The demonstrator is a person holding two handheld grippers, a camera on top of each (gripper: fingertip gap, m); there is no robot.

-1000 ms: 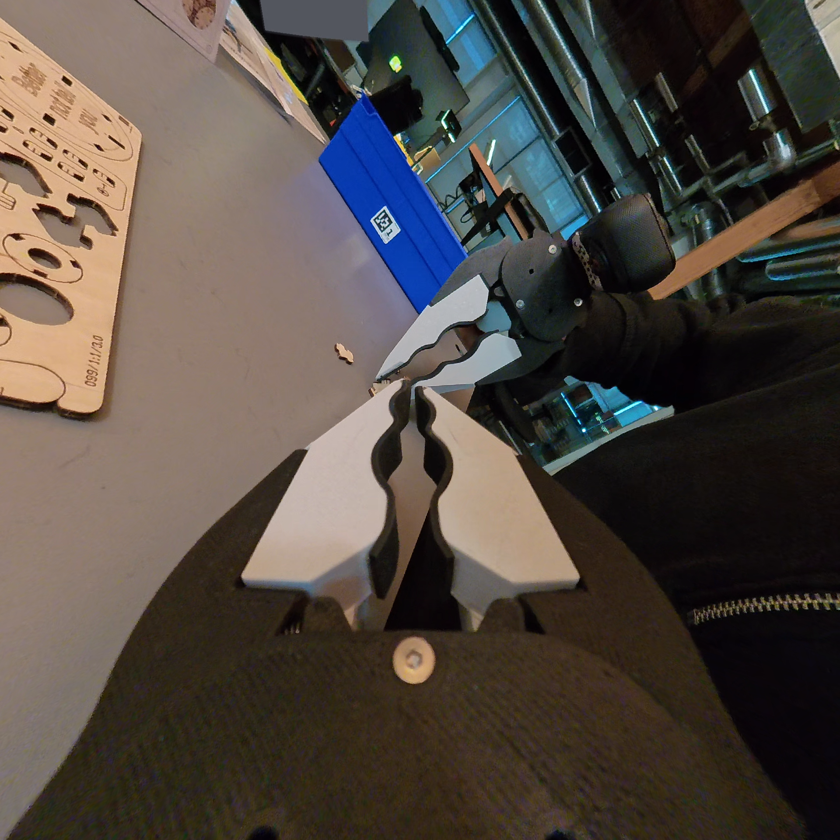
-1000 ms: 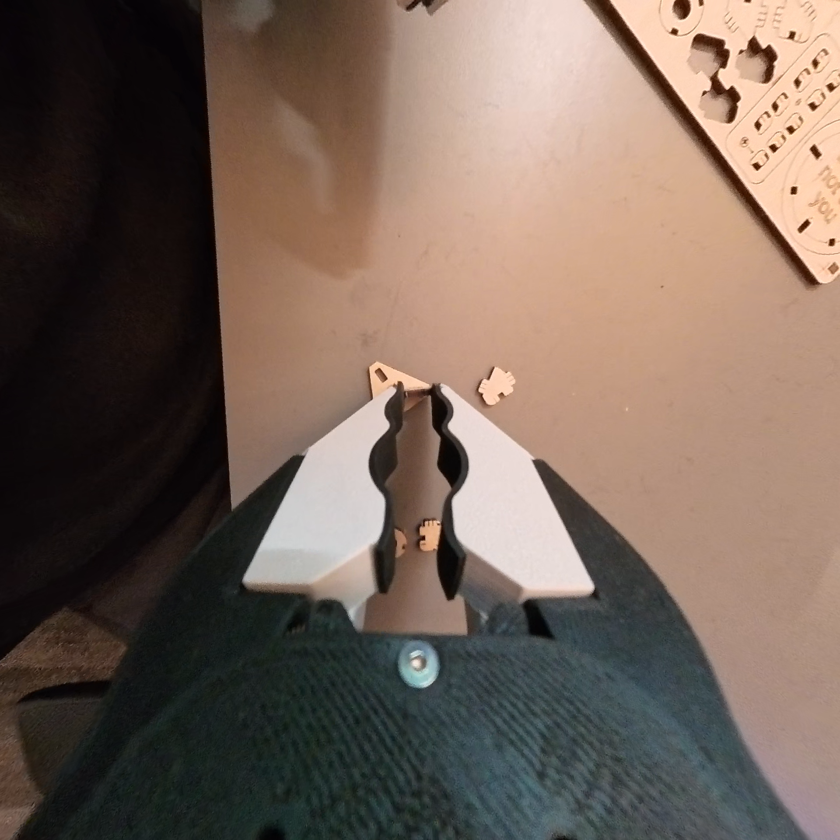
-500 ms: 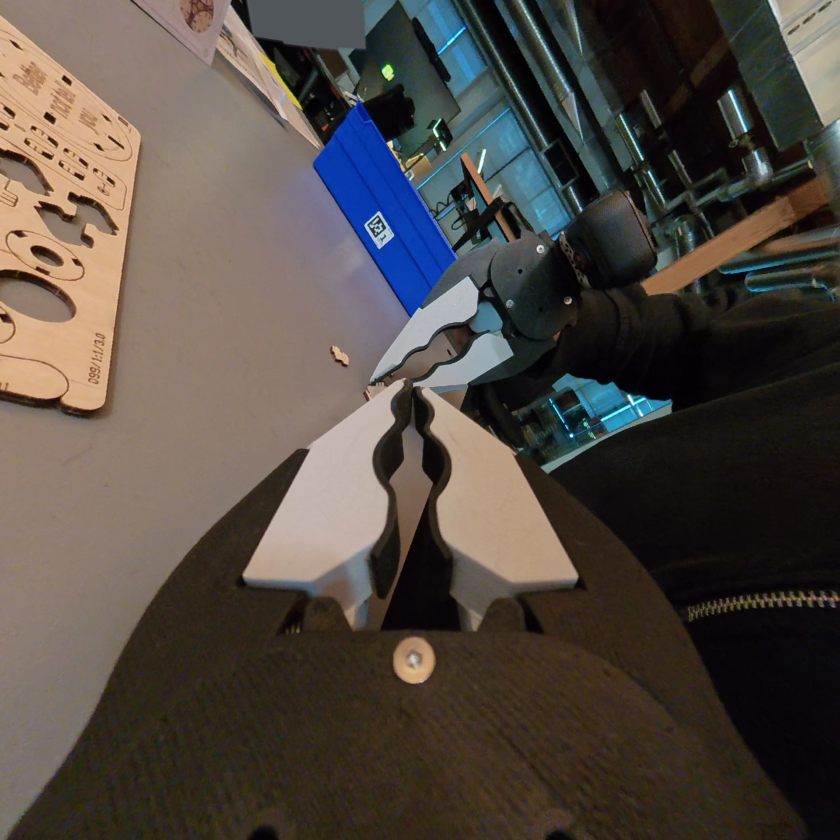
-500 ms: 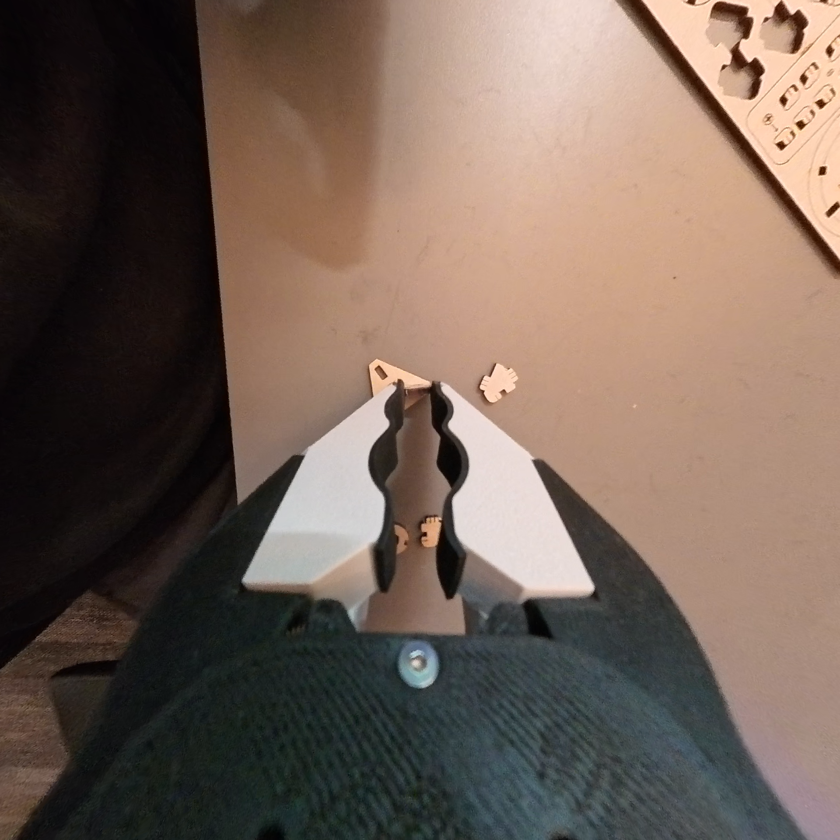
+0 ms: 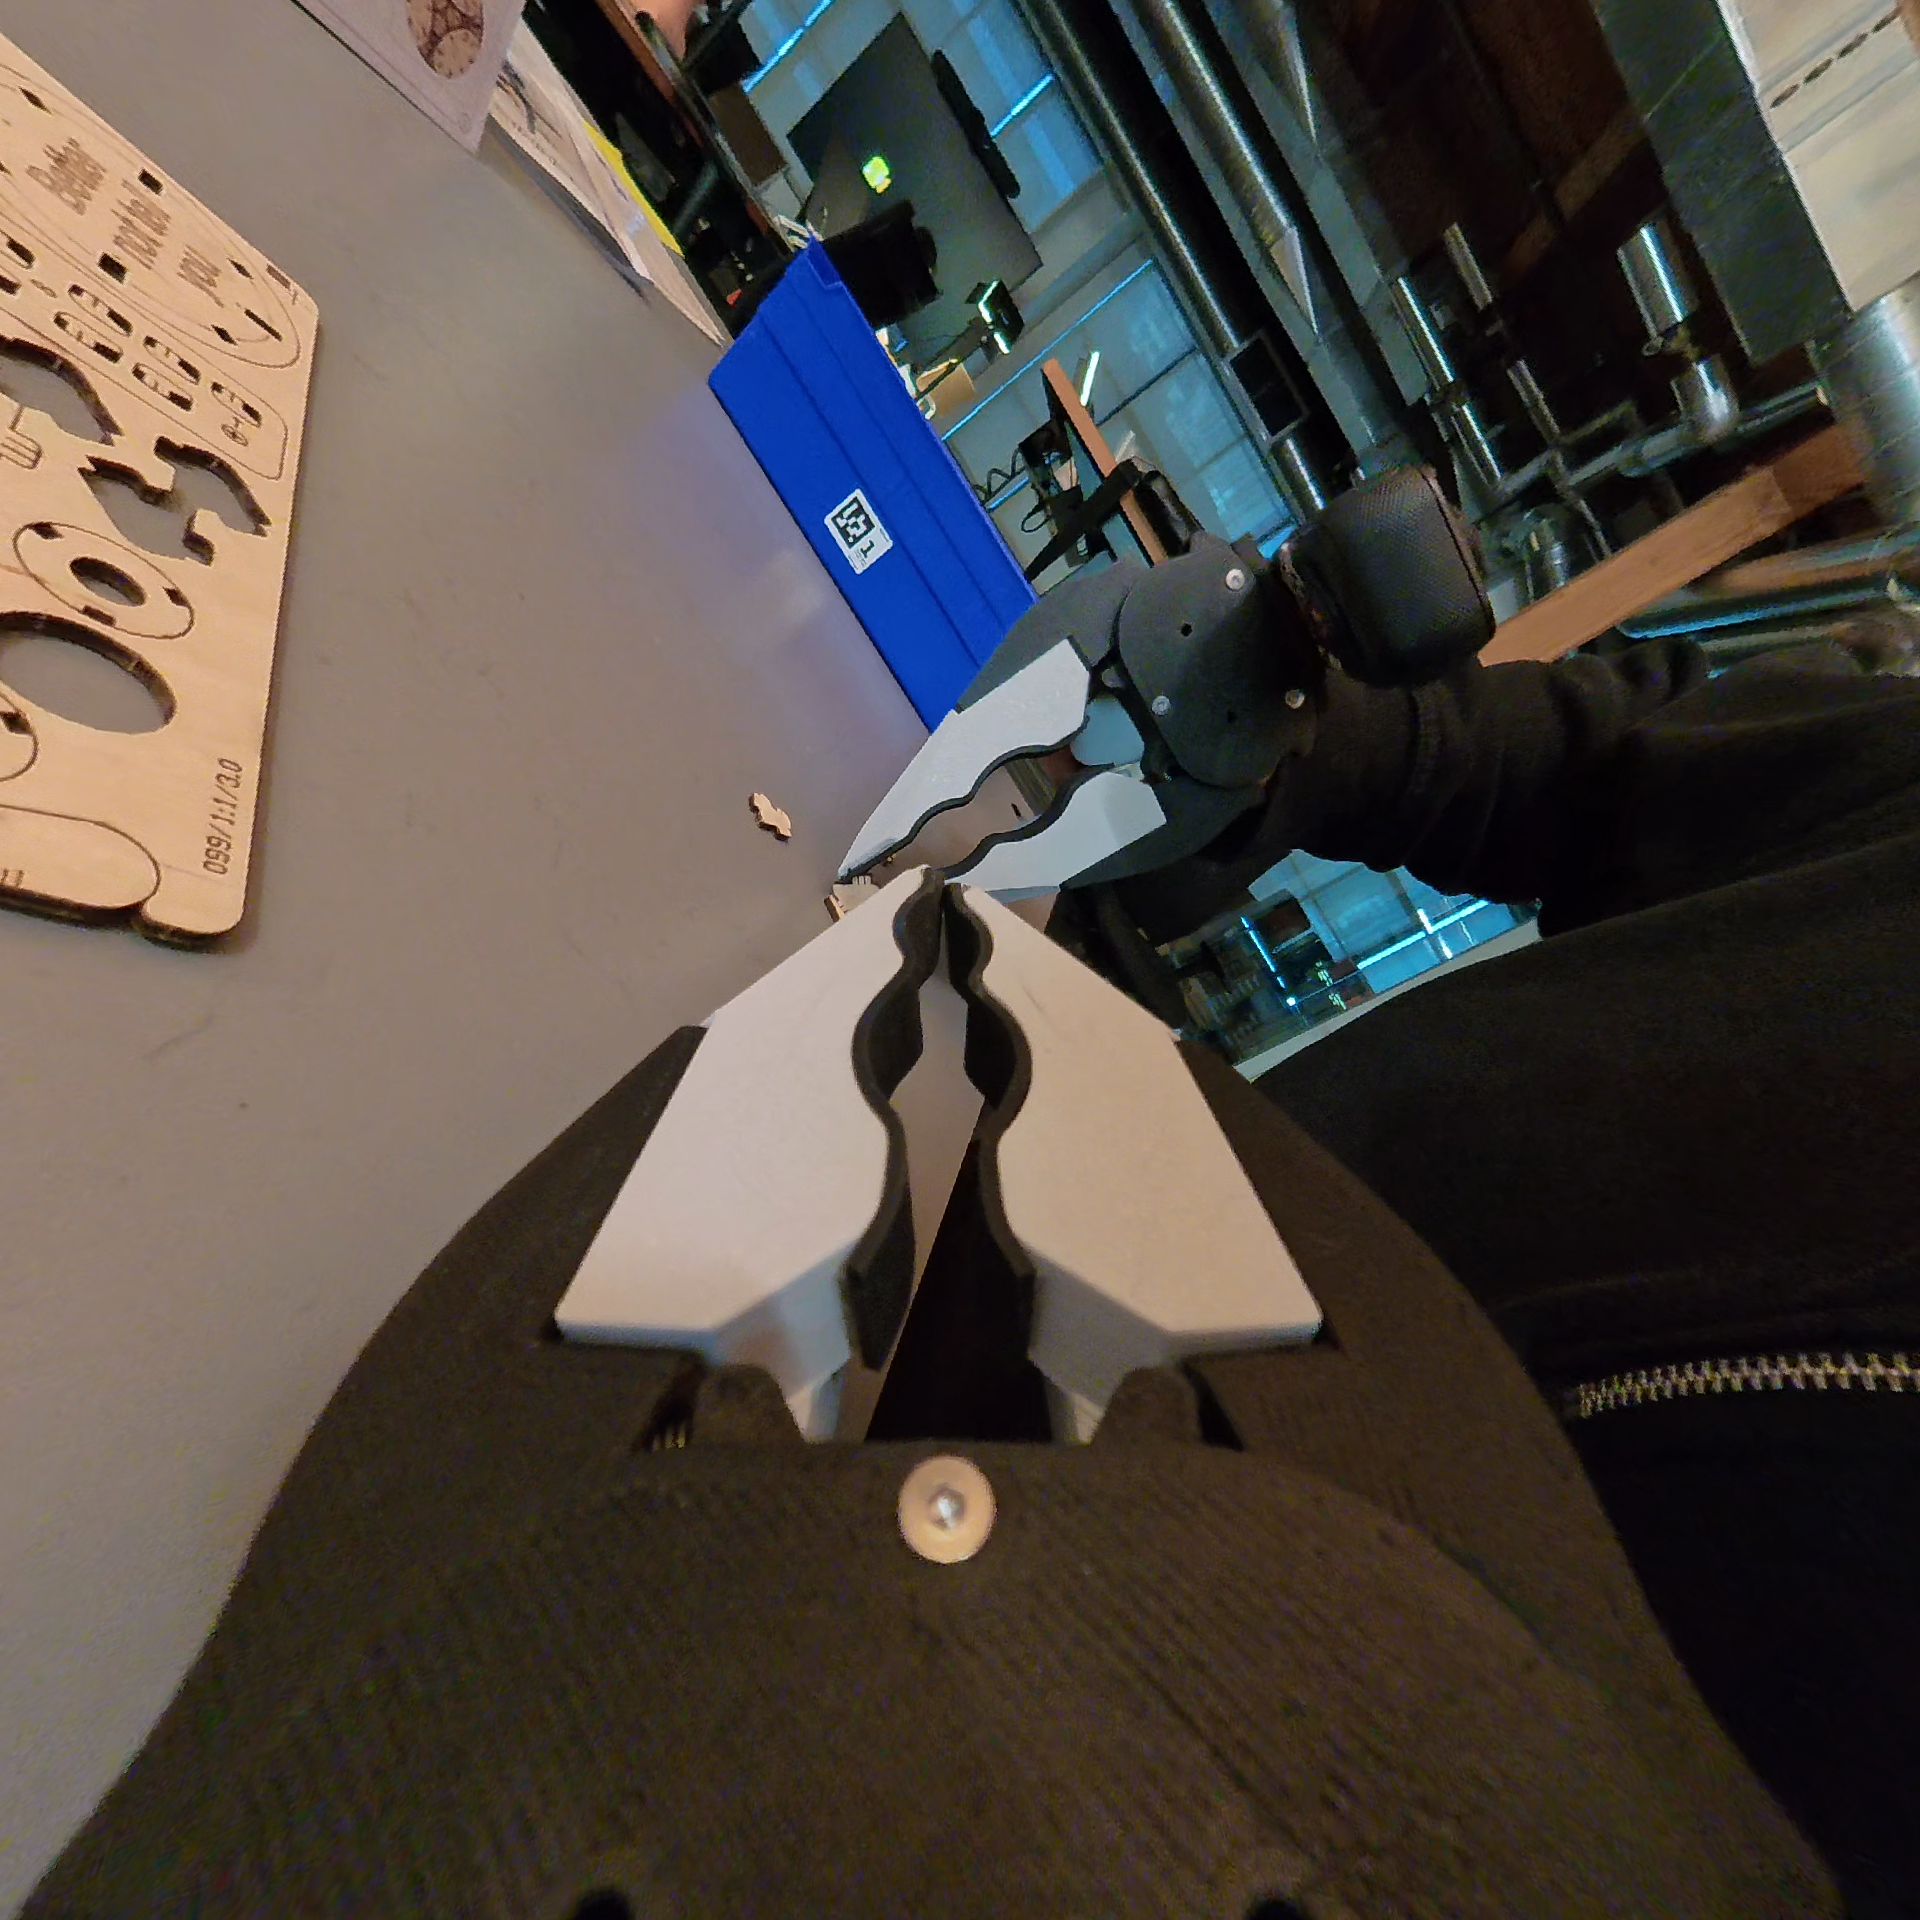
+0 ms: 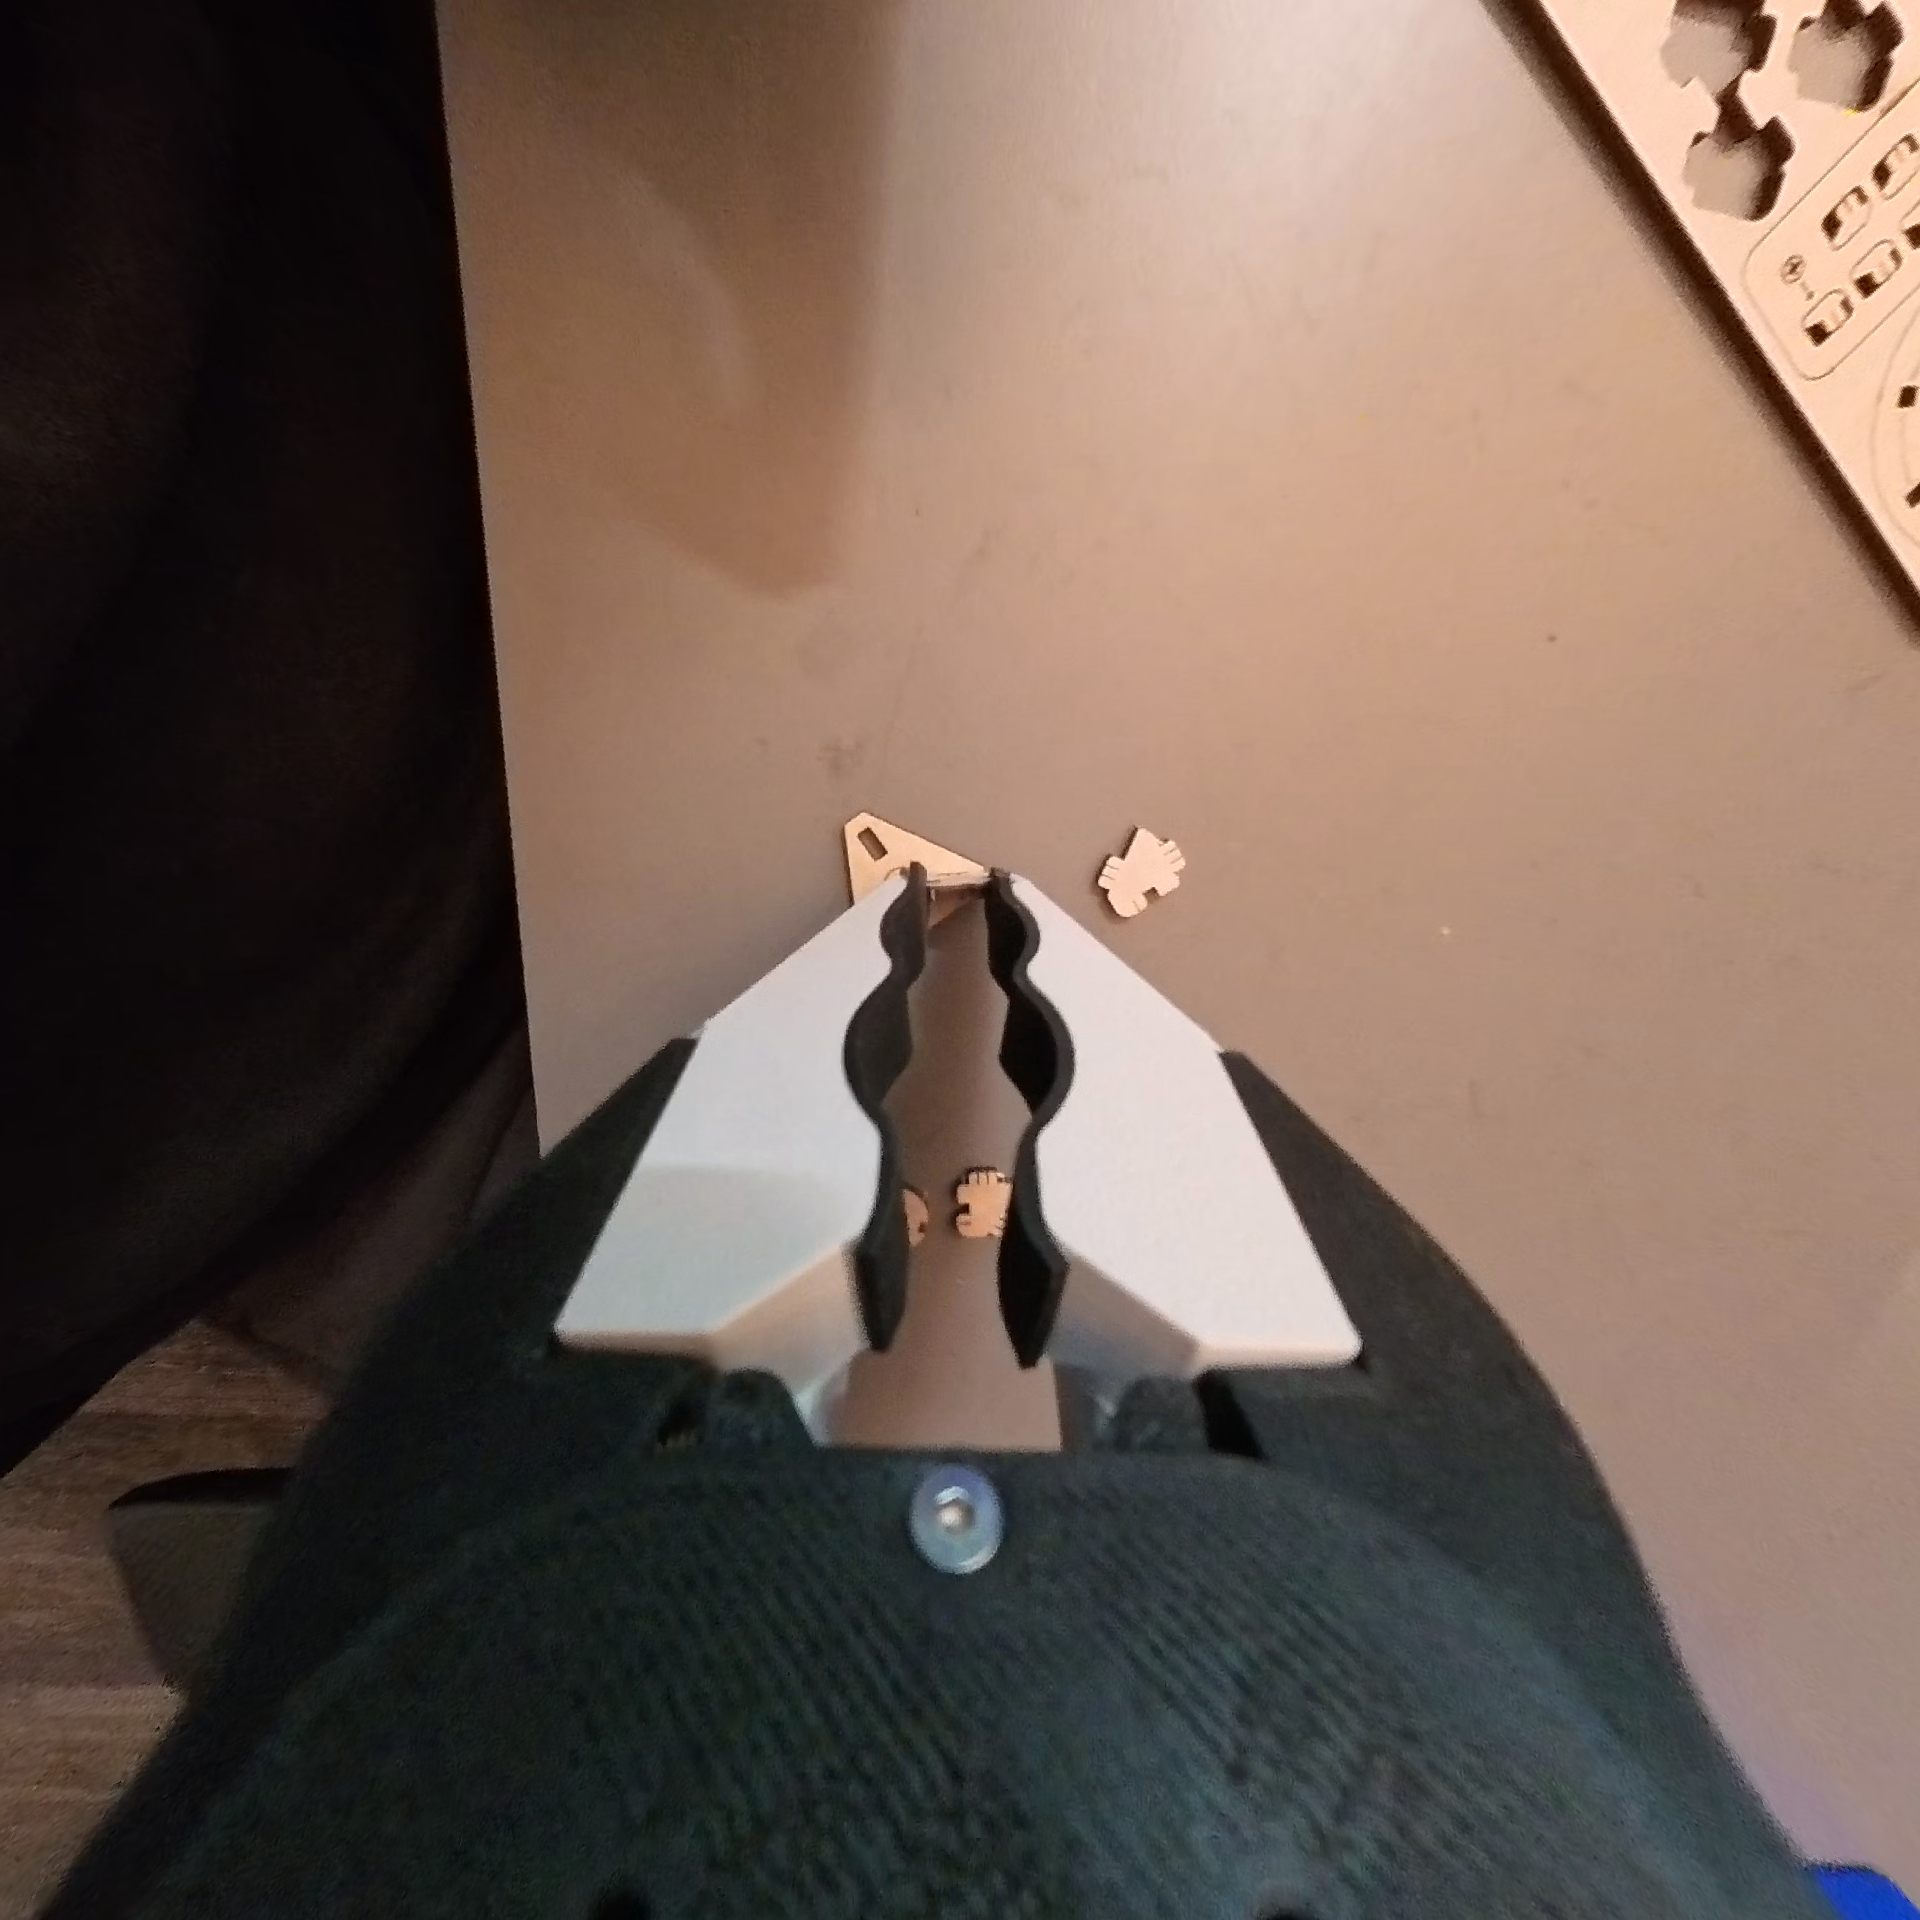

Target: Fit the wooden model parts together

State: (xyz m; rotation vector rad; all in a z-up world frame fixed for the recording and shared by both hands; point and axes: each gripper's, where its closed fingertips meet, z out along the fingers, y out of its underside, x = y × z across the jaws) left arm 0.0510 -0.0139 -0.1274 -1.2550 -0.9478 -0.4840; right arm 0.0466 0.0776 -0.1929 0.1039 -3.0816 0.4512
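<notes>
**Small wooden piece pinched at the table's near edge**

On my left, the laser-cut wooden sheet (image 5: 156, 499) lies flat on the grey table (image 5: 499, 727), well apart from the work. My left gripper (image 5: 940, 883) has its tips pressed together on nothing, just beside the right gripper (image 5: 904, 847). I judge it best to keep it steady and clear. The right gripper (image 6: 958, 883) clamps a thin, pale wooden piece (image 6: 951, 881) edge-on between its pads, over a triangular wooden plate (image 6: 883, 852). A notched wooden bit (image 6: 1140, 871) lies nearby on the right.
</notes>
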